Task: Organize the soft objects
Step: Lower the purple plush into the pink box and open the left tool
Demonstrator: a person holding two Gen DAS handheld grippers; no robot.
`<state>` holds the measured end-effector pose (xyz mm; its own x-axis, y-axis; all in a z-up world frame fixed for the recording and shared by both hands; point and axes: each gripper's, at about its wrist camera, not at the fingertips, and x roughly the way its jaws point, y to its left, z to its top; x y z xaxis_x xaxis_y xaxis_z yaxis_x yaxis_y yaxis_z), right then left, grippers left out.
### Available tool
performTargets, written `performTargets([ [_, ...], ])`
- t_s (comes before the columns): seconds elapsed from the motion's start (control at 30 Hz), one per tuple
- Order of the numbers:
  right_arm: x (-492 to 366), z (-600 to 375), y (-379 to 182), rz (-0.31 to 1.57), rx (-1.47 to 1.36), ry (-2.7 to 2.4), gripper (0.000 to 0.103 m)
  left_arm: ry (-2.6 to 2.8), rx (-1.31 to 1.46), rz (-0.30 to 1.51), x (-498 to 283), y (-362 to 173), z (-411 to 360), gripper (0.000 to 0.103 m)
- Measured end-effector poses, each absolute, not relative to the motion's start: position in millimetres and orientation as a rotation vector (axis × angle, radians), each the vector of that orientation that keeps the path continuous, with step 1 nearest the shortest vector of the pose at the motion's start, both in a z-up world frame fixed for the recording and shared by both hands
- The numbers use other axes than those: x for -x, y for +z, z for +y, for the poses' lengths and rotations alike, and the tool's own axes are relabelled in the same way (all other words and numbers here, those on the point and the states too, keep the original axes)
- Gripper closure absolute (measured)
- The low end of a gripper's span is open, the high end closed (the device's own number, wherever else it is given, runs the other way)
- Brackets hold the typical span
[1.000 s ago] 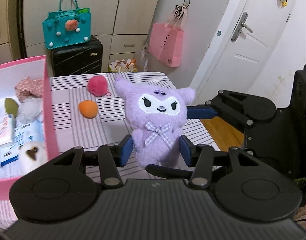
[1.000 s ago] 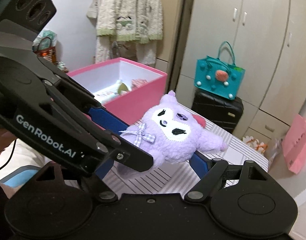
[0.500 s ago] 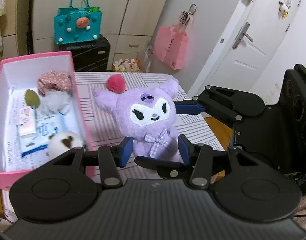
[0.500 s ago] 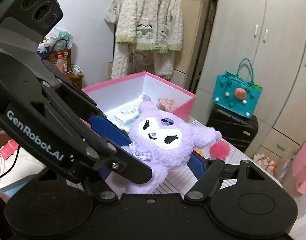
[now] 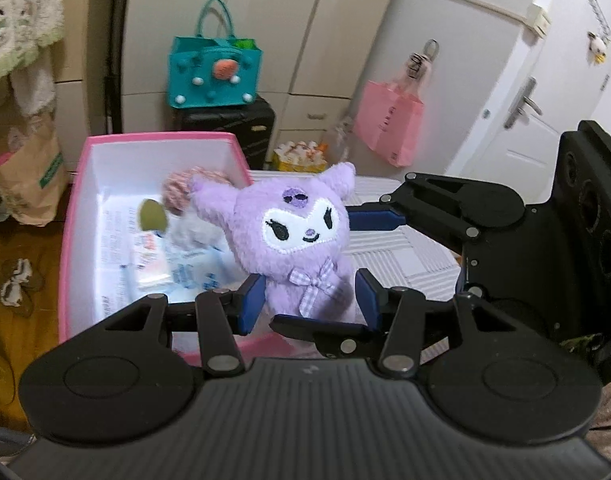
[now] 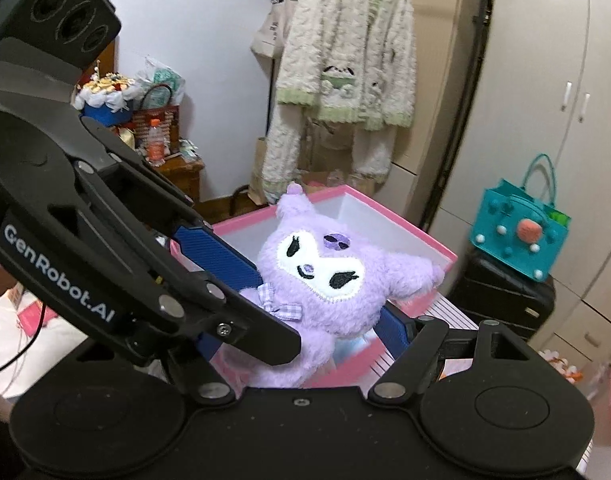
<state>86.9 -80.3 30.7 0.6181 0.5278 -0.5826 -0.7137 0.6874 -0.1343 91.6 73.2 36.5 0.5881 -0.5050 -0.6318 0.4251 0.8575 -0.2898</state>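
Fluffy purple plush doll with white face and checked bow (image 5: 301, 240) at frame centre, pinched at the body by left gripper (image 5: 309, 300) and across the head by right gripper (image 6: 305, 304), held above near edge of open pink cardboard box (image 5: 75, 216) at left.

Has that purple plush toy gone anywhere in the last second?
Yes. The plush toy was over the striped table, clear of the pink box; now, carried by both grippers, it hangs over the box's near corner.
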Motion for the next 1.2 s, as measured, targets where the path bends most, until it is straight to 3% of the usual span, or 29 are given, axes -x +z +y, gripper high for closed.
performTargets([
  [0.7,-257,-22,-7,0.754,0.135,0.864,0.025,-0.34,0.343,0.815,-228,-10,148,0.056],
  [1.2,-306,4,-42,0.842,0.149,0.902,0.024,-0.208,0.286,0.809,-246,-27,160,0.055],
])
